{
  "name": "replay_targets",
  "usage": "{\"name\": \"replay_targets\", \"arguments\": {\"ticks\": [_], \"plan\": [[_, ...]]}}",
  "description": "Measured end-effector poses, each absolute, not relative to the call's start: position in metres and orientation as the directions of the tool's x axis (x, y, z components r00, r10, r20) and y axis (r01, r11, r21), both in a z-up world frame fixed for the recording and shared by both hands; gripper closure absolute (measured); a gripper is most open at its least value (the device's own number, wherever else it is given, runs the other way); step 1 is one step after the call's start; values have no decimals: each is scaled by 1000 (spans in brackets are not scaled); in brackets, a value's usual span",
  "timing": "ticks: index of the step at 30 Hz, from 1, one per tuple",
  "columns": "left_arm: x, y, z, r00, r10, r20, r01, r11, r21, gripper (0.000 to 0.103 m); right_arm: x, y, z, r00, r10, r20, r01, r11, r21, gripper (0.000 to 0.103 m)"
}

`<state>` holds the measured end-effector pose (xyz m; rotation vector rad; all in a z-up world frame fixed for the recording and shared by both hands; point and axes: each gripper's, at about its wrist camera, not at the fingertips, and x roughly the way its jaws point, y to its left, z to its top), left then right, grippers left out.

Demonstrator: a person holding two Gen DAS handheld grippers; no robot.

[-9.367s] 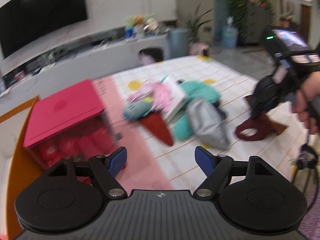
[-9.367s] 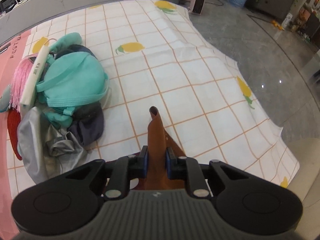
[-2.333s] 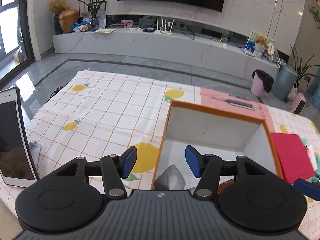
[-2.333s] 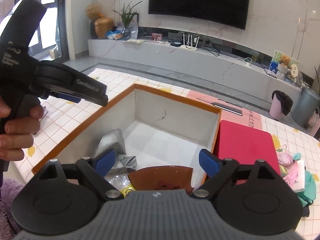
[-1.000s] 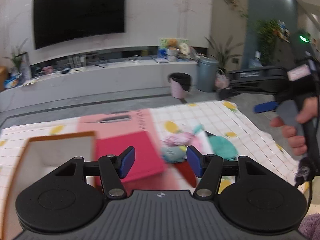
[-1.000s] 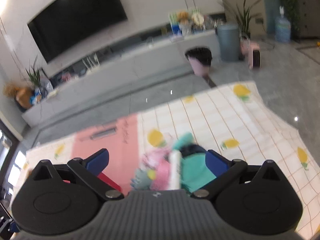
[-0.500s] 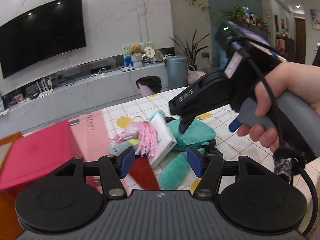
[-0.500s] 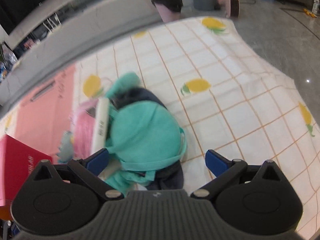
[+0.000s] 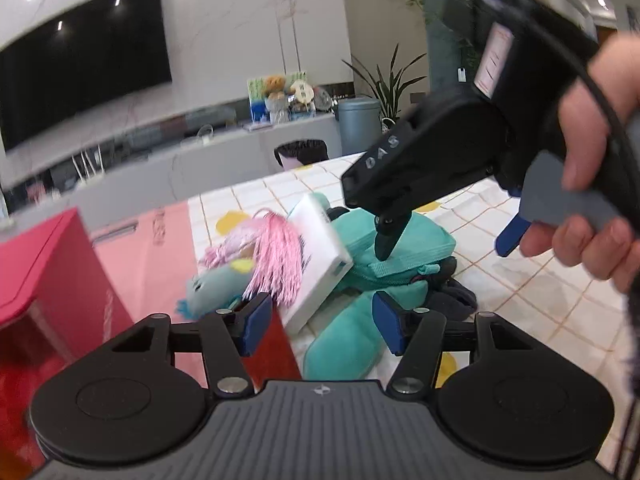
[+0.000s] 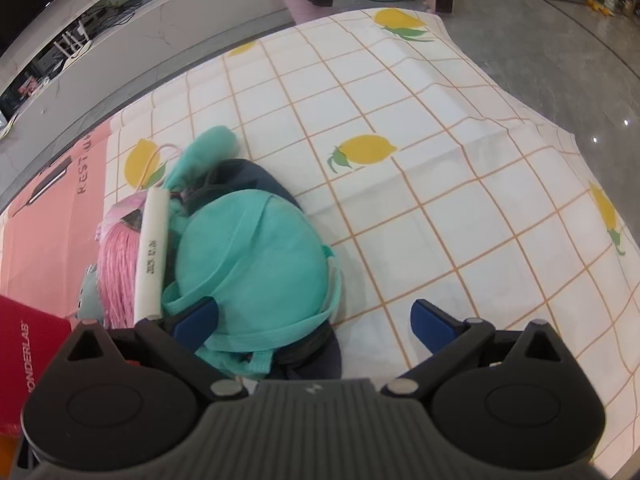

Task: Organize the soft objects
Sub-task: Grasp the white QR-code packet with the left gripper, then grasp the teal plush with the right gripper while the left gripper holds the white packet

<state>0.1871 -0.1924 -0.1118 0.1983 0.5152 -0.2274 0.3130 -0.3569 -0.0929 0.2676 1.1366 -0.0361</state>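
Right gripper (image 10: 314, 318), jaws wide and empty, poised above a teal pouch (image 10: 252, 264); left gripper (image 9: 316, 322) likewise open, holding nothing. Beneath, a lemon-print checked cloth (image 10: 440, 184) — grey stone floor beyond, wall-mounted television (image 9: 80, 60) behind. Pouch heaped with a pink-fringed plush (image 9: 256, 256) and white box (image 9: 320, 264), the box's long axis running toward the cameras, beside a red box (image 9: 52, 272).

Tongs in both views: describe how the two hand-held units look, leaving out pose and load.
Left tongs: black linkage arms with silver pivot screws, blue pads, a ribbed grey body with two round black discs. Right tongs look the same. From outside, the right unit shows a black nose lettered "DAS", a grey handle, blue trigger, black cable and a white label.
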Motion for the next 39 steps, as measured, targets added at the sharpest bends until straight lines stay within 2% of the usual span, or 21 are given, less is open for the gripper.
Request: {"name": "replay_targets", "arguments": {"ticks": [2, 5, 18, 21, 28, 34, 39], "plan": [[191, -202, -116, 857, -132, -499, 247, 953, 173, 38, 313, -359, -93, 421, 116, -900, 167, 965, 202, 3], [201, -208, -121, 846, -130, -517, 247, 955, 165, 45, 314, -360, -92, 423, 106, -900, 169, 966, 194, 3], [209, -214, -114, 893, -31, -450, 108, 983, 146, 85, 317, -355, -94, 440, 91, -893, 135, 977, 167, 3], [205, -212, -111, 887, -14, -461, 82, 988, 128, 89, 318, -356, -94, 439, 97, -893, 141, 974, 175, 3], [178, -189, -92, 862, -36, -506, 77, 995, 60, 91, 318, -357, -95, 438, 105, -893, 140, 973, 183, 3], [157, -166, -81, 811, -60, -581, 100, 994, 37, 91, 316, -356, -94, 438, 100, -893, 132, 976, 174, 3], [143, -160, -87, 793, -28, -609, 125, 985, 117, 88, 315, -355, -94, 436, 96, -895, 130, 977, 168, 3]]}}
